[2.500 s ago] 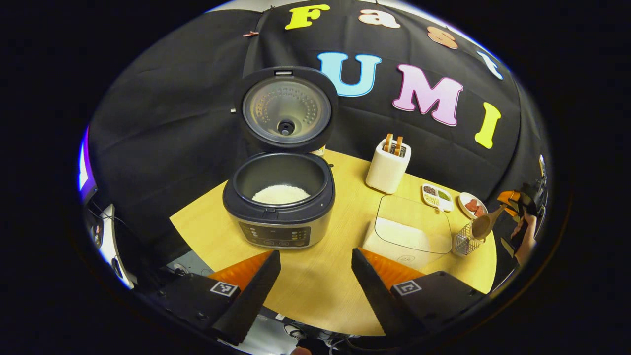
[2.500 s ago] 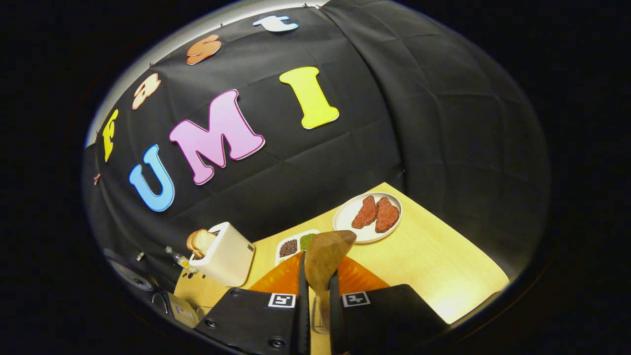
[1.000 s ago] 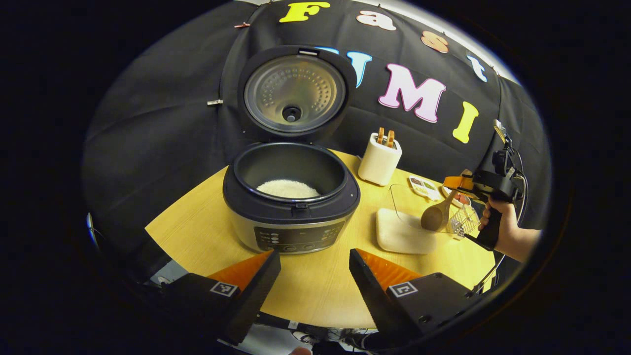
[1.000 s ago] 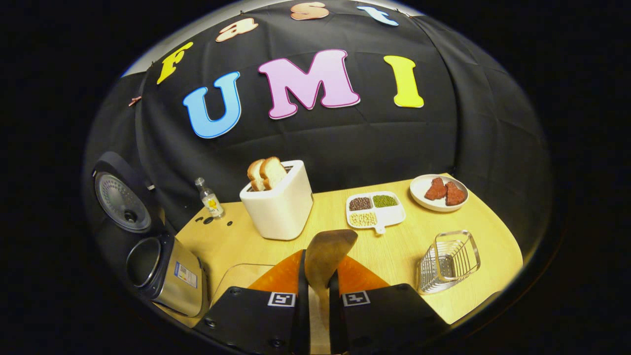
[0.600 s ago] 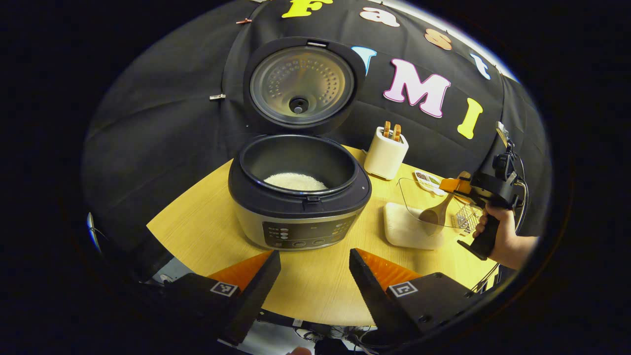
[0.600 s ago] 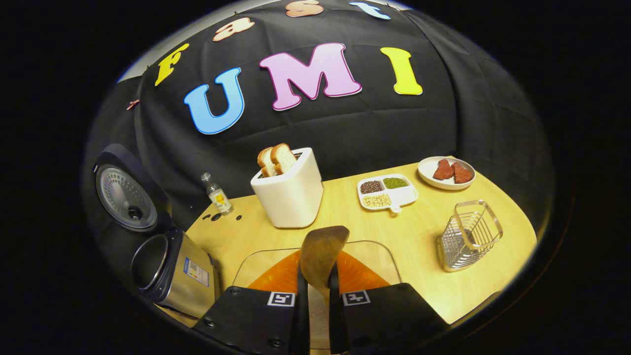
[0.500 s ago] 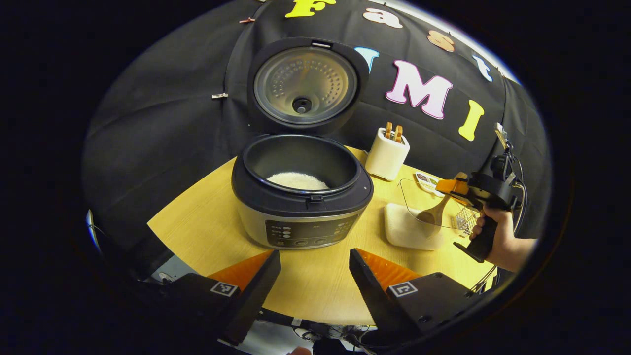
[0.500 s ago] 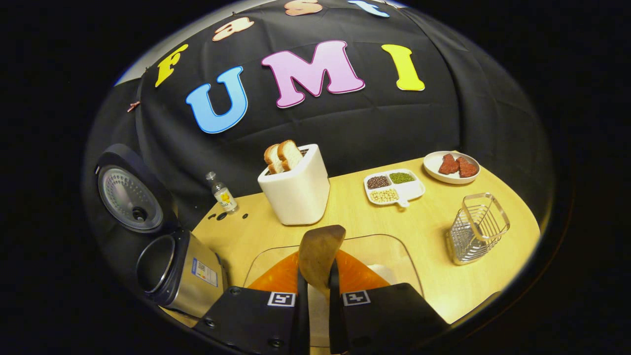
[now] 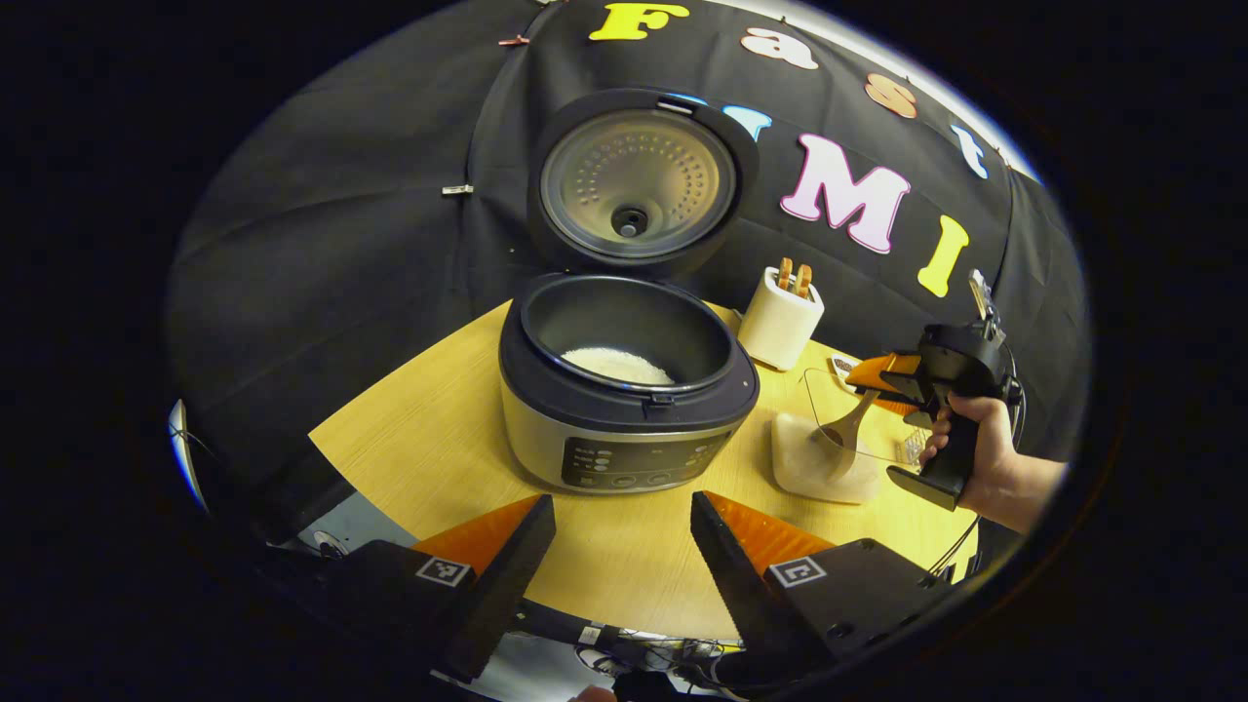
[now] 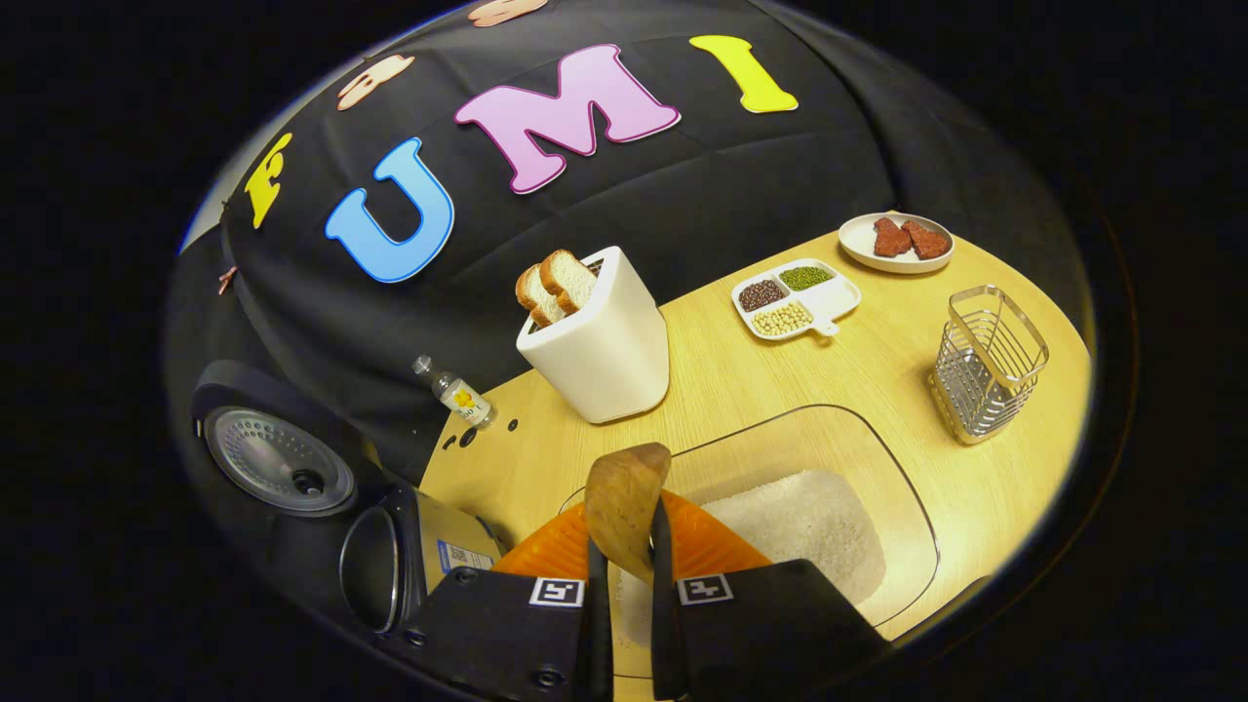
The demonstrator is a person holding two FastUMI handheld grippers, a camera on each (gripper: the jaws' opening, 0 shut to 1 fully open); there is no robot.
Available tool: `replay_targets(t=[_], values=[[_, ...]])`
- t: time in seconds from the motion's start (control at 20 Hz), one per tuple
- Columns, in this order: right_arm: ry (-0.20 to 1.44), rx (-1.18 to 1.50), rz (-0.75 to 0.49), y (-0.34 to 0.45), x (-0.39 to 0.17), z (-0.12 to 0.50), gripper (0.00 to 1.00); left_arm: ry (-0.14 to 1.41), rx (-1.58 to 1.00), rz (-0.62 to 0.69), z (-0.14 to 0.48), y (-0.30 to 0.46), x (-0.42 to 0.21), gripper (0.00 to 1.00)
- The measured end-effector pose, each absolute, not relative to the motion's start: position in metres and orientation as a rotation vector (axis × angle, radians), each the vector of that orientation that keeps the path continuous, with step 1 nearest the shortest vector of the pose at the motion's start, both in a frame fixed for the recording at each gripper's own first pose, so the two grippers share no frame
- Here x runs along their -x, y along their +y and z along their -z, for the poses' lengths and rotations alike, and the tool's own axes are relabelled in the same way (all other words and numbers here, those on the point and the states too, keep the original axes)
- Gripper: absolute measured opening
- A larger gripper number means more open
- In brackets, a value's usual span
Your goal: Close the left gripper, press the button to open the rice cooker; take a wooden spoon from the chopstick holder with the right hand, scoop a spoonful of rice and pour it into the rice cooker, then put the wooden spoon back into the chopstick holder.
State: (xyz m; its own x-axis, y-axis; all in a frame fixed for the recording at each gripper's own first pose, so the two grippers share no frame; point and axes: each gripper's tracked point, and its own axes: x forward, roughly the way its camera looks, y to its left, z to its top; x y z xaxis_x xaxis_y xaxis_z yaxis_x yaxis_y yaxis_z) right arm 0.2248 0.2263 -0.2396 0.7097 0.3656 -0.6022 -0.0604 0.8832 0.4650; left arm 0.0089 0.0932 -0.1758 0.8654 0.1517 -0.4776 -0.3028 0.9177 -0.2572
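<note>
Right gripper [image 10: 624, 575], at bottom centre of the right gripper view, clamps the wooden spoon [image 10: 626, 507] by its handle above the rice container [image 10: 829, 458]; spoon appears light, rigid, best held mid-handle.

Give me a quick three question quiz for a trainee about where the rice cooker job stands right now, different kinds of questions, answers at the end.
1. True or false: the rice cooker has its lid closed.
2. Multiple choice: what does the right gripper hold? A) bread slice B) wooden spoon C) small bottle
3. Fill in: the spoon's bowl is over the clear ____ of rice, while the chopstick holder stands apart on the table.

Key:
1. False; the lid stands open and rice shows in the pot.
2. B
3. container
</note>
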Motion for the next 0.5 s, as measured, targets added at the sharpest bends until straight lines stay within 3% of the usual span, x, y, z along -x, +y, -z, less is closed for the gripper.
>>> replay_targets(t=[0.5], values=[[0.742,-0.542,-0.178,0.179,-0.222,0.208,0.2,0.422,0.331,-0.273,0.159,0.097,0.003,0.95]])
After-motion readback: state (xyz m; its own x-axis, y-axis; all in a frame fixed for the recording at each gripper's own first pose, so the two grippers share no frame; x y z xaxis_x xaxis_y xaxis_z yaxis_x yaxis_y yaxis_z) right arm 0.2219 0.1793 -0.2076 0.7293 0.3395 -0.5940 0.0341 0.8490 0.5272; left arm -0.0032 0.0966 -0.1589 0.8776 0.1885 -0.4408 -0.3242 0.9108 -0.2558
